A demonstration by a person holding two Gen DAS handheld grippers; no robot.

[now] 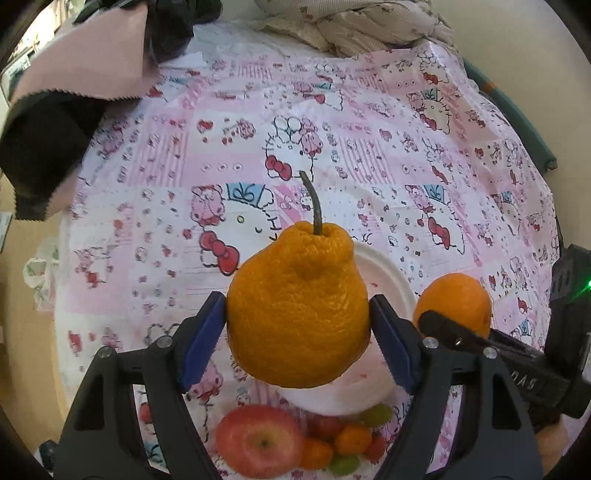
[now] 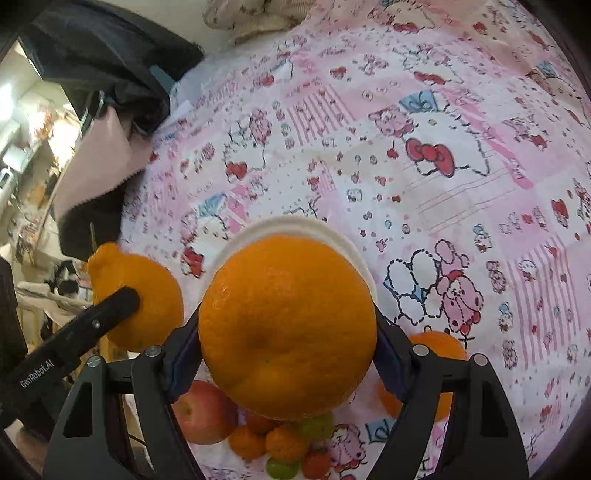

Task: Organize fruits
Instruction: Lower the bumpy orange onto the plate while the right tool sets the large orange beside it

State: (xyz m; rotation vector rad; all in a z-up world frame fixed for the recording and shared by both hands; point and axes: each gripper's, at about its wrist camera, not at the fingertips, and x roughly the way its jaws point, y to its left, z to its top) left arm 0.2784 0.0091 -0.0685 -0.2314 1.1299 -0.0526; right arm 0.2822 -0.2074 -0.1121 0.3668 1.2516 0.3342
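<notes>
A knobby orange citrus with a curved grey stem [image 1: 299,310] sits clamped between the blue pads of the left gripper [image 1: 297,332], stem end pointing away from the camera, held up above a white plate [image 1: 391,280] that lies on the pink cartoon-print cloth [image 1: 369,147]. The right gripper [image 2: 286,354] has its jaws pressed against both sides of a round smooth orange [image 2: 288,325], which is also lifted over the white plate's rim [image 2: 295,223]. From the left wrist view the round orange [image 1: 456,302] shows just to the right, with one black finger of the other gripper across it; from the right wrist view the knobby citrus [image 2: 140,295] shows to the left

Below the held fruits, on the cloth, lies a loose pile: a red apple [image 1: 258,439], several small tangerines [image 2: 284,443], green grapes [image 2: 282,467] and small red fruits [image 2: 316,463]. Another orange [image 2: 439,347] rests on the cloth behind the right gripper's right finger. A pink and black garment [image 1: 81,74] lies at the far left edge of the cloth, and a crumpled printed fabric [image 1: 354,26] at the far end
</notes>
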